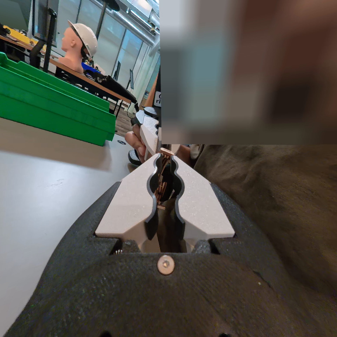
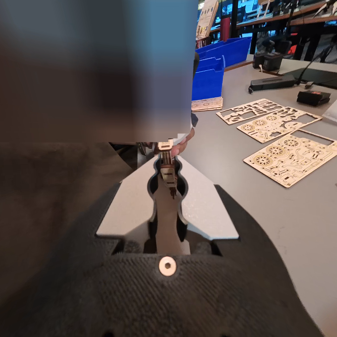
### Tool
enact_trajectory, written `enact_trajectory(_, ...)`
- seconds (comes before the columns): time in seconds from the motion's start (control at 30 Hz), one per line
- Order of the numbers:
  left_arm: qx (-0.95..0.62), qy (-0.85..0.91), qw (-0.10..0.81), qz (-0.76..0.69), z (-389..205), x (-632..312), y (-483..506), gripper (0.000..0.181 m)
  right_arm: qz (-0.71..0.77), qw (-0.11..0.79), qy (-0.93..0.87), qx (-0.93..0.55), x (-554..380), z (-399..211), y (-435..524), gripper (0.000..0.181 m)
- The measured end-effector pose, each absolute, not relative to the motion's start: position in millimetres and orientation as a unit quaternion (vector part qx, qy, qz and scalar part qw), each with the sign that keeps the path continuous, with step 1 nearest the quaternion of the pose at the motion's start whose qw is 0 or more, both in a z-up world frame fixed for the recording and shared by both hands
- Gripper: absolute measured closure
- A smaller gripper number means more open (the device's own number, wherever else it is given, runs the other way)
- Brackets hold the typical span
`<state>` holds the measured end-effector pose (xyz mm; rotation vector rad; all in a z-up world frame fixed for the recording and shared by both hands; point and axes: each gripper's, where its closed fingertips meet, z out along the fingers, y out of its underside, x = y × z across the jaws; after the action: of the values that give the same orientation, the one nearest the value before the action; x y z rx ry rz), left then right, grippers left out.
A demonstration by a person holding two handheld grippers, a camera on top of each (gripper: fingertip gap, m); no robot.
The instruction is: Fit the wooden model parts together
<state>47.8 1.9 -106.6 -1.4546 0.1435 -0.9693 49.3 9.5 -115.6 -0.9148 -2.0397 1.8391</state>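
Observation:
My left gripper (image 1: 165,156) is shut on a small wooden model assembly (image 1: 162,165) of thin layered plywood pieces, held above the table close to the person's body. My right gripper (image 2: 166,158) is shut on the same kind of layered wooden assembly (image 2: 167,171), which sticks out past its fingertips (image 2: 157,160). The other gripper (image 1: 148,131) shows beyond the left one, with a hand (image 1: 135,140) around it, tip to tip with mine. Where the two wooden parts meet is hidden by the jaws.
Three laser-cut plywood sheets (image 2: 291,158) lie on the grey table (image 2: 237,200) to the right, a stack of sheets (image 2: 207,104) beside blue bins (image 2: 215,73). Black devices (image 2: 313,98) sit farther back. Green trays (image 1: 54,104) stand left. The person's brown shirt (image 1: 273,200) is close. Less than 4 cm separates the two grippers' tips.

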Motion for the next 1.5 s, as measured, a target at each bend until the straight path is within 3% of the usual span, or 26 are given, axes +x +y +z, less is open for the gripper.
enact_trajectory(0.23, -0.635, 0.067, 0.644, -0.421, -104, 49, 2, 0.176, 0.626, 0.136, -0.711, -0.290, 55, -115, 4, 0.160)
enact_trajectory(1.0, -0.639, 0.117, 0.673, -0.354, -90, 64, -4, 0.177, 0.582, 0.322, -0.729, -0.164, 62, -106, -2, 0.165)
enact_trajectory(1.5, -0.649, 0.116, 0.676, -0.331, -95, 61, -1, 0.177, 0.575, 0.365, -0.718, -0.143, 59, -108, 2, 0.165)
